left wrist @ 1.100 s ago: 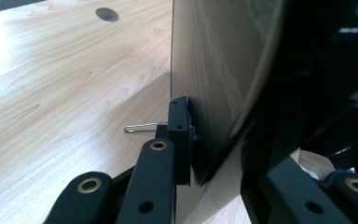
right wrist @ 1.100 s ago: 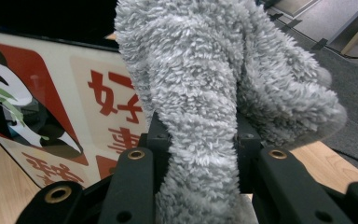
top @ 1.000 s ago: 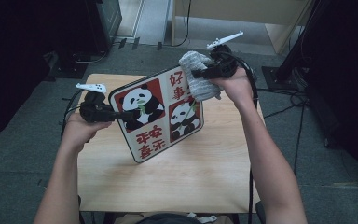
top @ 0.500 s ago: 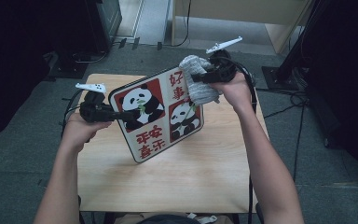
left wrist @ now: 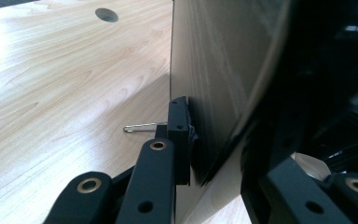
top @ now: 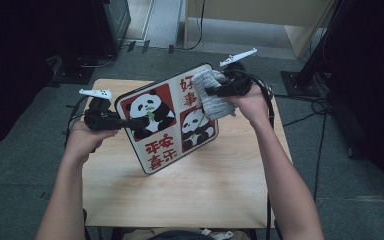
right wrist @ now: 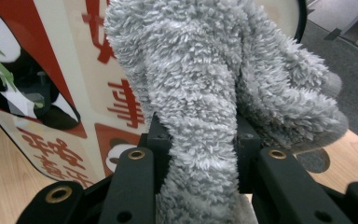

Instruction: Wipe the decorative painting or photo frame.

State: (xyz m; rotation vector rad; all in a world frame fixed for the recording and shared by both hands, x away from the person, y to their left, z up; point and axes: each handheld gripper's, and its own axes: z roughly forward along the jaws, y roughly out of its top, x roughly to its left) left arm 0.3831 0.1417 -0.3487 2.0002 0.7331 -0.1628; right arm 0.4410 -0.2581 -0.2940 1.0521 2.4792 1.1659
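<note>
We see a light wooden table (top: 180, 200) in a dim room. The floor (top: 25, 170) around the table is dark grey carpet. Behind the table stands a pale wooden cabinet (top: 260, 20), and black cables (top: 305, 107) lie on the floor to the right of the table. A dark stand (top: 110, 20) sits behind the table on the left. The table top has a round hole (left wrist: 106, 14) in it, and we see its wood grain up close in the left gripper view.

In the middle of the table, a panda tray (top: 167, 117) stands tilted, with its low corner on the table. It has red squares, two pandas and red writing on it.

The left gripper (top: 142, 121) pinches the left edge of the tray. In the left gripper view, one black jaw presses on the tray's brown back, and the other jaw is on the front side, so the grip is tight.

The right gripper (top: 211, 91) is at the tray's top right corner. It squeezes a fluffy grey cloth (top: 211, 95). In the right gripper view, we see the cloth (right wrist: 200, 107) bunched between both jaws, and it rests against the tray's front face near the red writing.
</note>
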